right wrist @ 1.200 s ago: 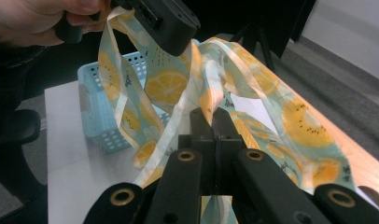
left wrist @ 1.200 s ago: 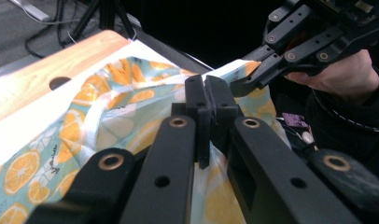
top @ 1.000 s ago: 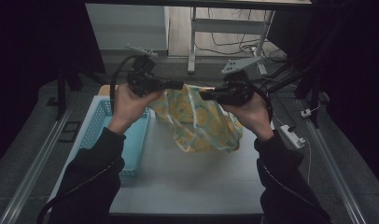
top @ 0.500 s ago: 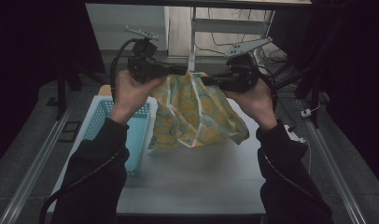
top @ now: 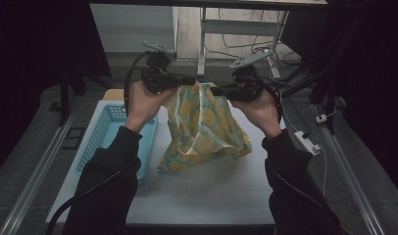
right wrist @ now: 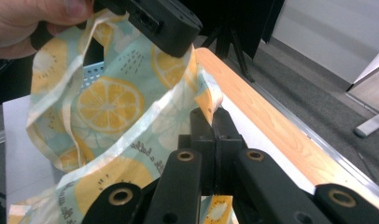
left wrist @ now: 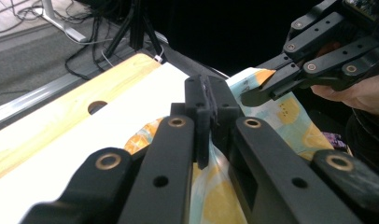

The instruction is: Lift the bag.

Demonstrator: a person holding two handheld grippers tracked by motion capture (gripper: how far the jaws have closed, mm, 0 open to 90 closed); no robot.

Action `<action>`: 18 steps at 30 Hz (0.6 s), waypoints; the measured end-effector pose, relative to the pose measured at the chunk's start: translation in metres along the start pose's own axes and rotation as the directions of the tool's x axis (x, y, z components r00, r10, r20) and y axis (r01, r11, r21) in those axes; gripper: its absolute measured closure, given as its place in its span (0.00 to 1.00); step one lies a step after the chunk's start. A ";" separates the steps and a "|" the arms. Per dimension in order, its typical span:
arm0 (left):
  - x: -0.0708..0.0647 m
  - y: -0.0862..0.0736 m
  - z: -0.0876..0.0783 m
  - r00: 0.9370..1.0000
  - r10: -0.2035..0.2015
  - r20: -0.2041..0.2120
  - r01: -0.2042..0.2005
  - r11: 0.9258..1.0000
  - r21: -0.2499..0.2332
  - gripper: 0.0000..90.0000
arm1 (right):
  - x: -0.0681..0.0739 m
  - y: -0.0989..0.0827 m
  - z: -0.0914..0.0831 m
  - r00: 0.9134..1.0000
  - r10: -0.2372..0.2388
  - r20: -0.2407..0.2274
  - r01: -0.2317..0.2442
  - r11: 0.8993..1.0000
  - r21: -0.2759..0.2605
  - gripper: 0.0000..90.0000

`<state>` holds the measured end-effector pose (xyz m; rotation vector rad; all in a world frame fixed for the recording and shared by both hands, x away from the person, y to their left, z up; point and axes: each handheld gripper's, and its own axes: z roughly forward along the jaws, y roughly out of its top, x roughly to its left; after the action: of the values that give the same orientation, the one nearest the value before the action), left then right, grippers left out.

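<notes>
White table (top: 207, 196) runs the width of your reach, wooden strip along its far edge. Bare surface near you, which gives the cloth room to come down flat if that is the plan.

Blue basket (top: 101, 132) sits on the left side of the table, under your left forearm. It looks empty from above, though your arm hides part of it. Set beside the work area, it reads as a source or a drop bin; I cannot say which.

Lemon-print cloth (top: 202, 127) hangs in the air over the middle of the table, right of the basket. You hold it by its top edge at two spots, so its weight pulls it open and downward. The lowest corner appears to hang just above the table or brush it (hard to settle from this angle). A pale hem or strap runs down its front.

Left gripper (top: 185, 81) is held high at the far left of the cloth, jaws clamped onto its upper edge; the left gripper view shows fabric pinched between them.

Right gripper (top: 217, 90) is level with it, just beside it, jaws pressed together on a fold of the hem (right wrist: 211, 105). The grips sit close together, so the cloth sags rather than spreads.
</notes>
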<state>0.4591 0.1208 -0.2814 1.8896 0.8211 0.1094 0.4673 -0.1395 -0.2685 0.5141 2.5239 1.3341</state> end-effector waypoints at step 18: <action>0.019 -0.048 0.054 1.000 0.004 -0.013 -0.003 0.993 0.116 0.93 | -0.012 -0.056 0.039 0.996 0.083 -0.011 -0.083 0.996 0.034 0.97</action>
<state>0.4725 0.1014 -0.3521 2.0018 0.8492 0.0782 0.4816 -0.1443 -0.3368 0.6260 2.5644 1.3297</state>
